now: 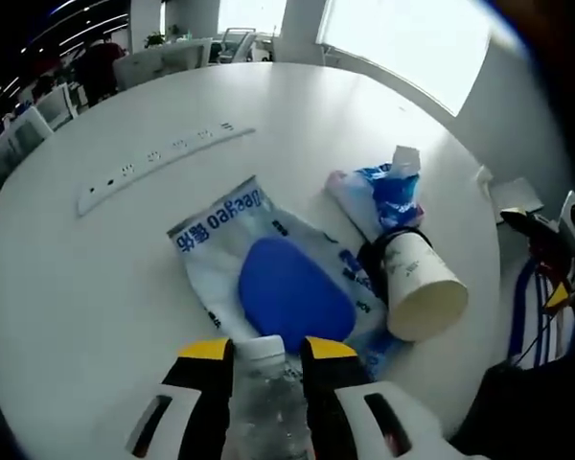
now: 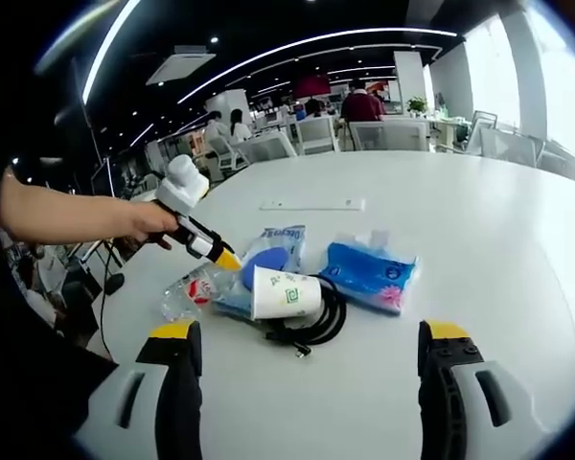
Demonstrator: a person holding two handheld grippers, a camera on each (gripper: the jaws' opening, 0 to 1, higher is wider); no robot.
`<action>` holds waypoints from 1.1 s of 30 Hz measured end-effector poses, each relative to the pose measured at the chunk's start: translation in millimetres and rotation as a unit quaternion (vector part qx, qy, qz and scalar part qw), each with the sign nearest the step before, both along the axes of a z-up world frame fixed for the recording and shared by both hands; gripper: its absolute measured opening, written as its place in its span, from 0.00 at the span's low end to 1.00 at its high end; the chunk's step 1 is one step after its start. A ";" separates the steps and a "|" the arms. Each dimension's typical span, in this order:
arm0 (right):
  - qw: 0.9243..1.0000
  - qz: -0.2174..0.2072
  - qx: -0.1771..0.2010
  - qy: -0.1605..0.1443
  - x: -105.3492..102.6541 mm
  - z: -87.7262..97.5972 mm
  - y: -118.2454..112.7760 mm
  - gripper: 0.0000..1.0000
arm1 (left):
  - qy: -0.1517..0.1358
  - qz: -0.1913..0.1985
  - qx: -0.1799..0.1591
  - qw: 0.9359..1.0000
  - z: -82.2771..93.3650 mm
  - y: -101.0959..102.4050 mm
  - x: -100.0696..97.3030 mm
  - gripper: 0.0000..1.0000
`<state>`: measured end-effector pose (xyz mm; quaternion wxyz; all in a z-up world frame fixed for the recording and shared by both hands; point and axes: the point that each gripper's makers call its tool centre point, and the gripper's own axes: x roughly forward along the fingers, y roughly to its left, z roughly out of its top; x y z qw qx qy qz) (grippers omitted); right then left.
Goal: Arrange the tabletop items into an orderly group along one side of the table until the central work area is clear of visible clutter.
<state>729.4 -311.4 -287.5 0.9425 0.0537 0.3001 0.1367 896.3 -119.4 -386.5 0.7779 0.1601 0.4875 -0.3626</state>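
Note:
My left gripper (image 1: 265,351) is shut on a clear plastic bottle (image 1: 264,402) with a white cap, low over the white round table (image 1: 96,278). Just ahead lies a white-and-blue wipes packet (image 1: 268,273) with a blue oval lid. To its right a paper cup (image 1: 420,286) lies on its side against a coil of black cable (image 1: 372,261), with a blue tissue pack (image 1: 388,192) behind. The right gripper view has the left gripper (image 2: 207,241) in a hand, the bottle (image 2: 185,293), the cup (image 2: 286,292), the cable (image 2: 318,324) and the tissue pack (image 2: 369,272). My right gripper (image 2: 307,369) is open, empty, nearer than the pile.
A white power strip (image 1: 163,158) lies flat on the table beyond the pile, also seen as the strip (image 2: 311,204). A striped bag (image 1: 541,307) sits past the table edge on the right. White chairs (image 2: 316,134) and seated people stand behind the table.

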 end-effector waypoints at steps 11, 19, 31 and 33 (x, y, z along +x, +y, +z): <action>1.000 -0.011 0.004 0.007 -2.0 -4.3 -7.0 0.89 | 0.013 -0.005 0.024 1.000 -13.6 -0.3 -1.4 0.24; 1.000 -0.016 0.003 0.008 -2.5 -5.1 -9.5 0.89 | 0.021 0.006 0.023 0.999 -17.4 2.0 -0.5 0.24; 1.000 -0.012 0.006 0.006 -3.0 -6.3 -5.2 0.89 | 0.018 0.015 0.018 1.000 -18.5 6.0 -0.5 0.22; 1.000 -0.011 0.007 0.005 -2.9 -5.5 -4.1 0.89 | 0.021 0.015 0.016 1.000 -16.2 6.0 -2.0 0.21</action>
